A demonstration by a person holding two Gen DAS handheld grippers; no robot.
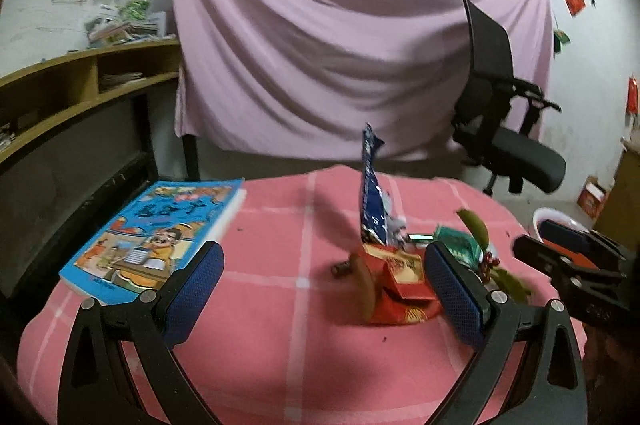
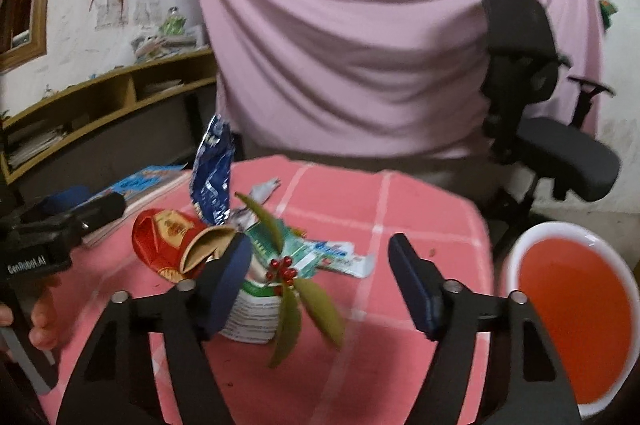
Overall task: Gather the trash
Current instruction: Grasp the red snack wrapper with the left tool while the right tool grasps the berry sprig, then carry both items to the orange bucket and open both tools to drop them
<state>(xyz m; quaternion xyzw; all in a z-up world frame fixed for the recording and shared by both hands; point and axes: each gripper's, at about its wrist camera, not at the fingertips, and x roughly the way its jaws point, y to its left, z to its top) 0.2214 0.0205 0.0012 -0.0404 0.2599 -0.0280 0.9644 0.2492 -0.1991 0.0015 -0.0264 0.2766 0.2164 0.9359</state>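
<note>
A bench (image 1: 280,365) covered by a pink checked cloth is seen from both wrist views. At its left edge a blue picture book (image 1: 156,233) is laid flat. Near the middle of the bench a heap of trash is gathered: a crumpled red packet (image 1: 400,285) with a brown curled piece against it, a blue foil wrapper (image 1: 372,193) standing upright behind it, and a green and white wrapper (image 2: 320,253) spread toward the right. A sprig of green leaves with red berries (image 2: 285,269) is laid on the white-labelled wrapper at the near side of the heap.

The left gripper (image 1: 324,289) is held over the near part of the bench and angled downward; its fingers (image 1: 196,285) are spread wide and nothing is pressed by them, the red packet lying just inside the right finger. In the right wrist view the person's hand (image 2: 40,321) can be seen wrapped around its handle at the left edge.

The right gripper (image 2: 320,289) is likewise tilted down toward the heap. Its fingers (image 2: 416,289) are parted, with the sprig and white-labelled wrapper lying between them; the left finger is close against the brown curled piece, but no grip is made. Beyond the right edge of the bench, lower down, a white basin (image 2: 516,253) with a red inside is seen.
</note>
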